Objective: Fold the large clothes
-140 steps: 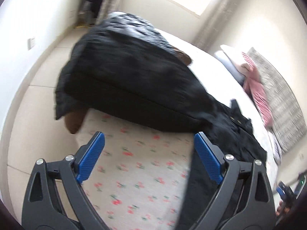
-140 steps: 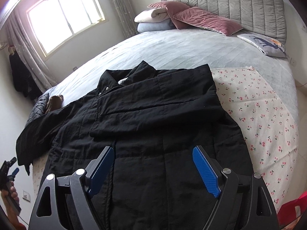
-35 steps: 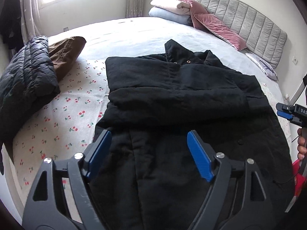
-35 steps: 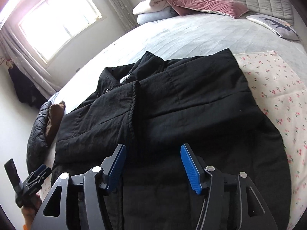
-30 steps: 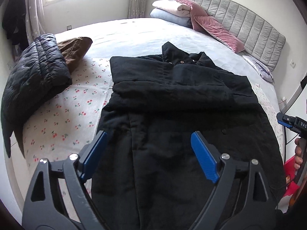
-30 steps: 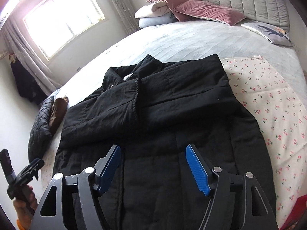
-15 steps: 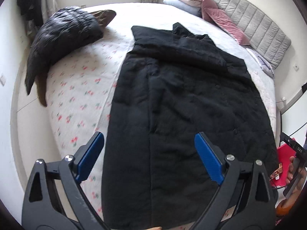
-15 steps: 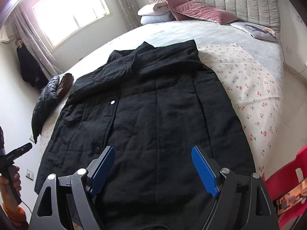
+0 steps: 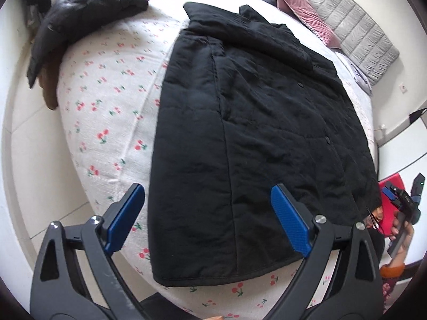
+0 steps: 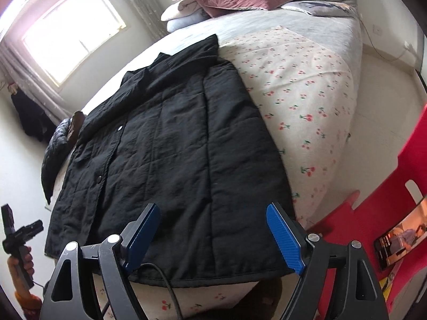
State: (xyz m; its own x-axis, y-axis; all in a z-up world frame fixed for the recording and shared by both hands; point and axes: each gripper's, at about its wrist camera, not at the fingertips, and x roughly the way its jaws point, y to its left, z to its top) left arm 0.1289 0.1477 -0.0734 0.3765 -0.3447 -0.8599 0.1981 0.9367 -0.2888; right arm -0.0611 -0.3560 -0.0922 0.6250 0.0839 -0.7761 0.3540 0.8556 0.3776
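I have both grippers hanging above the foot end of the bed. My left gripper (image 9: pixel 208 218) stands wide open, its blue pads (image 9: pixel 289 220) spread apart with nothing between them; it hovers above the near hem of the black coat (image 9: pixel 253 122) without touching it. My right gripper (image 10: pixel 213 237) is likewise wide apart and empty; its jaws have just been opening, with only air between them, over the hem at the coat's other corner. The coat lies flat and lengthwise on the cherry-print sheet (image 9: pixel 106 112), collar toward the headboard, sleeves folded across the chest, hem at the mattress edge nearest me. A folded dark puffer jacket (image 9: pixel 88 8) sits on the far left corner, well apart from the coat.
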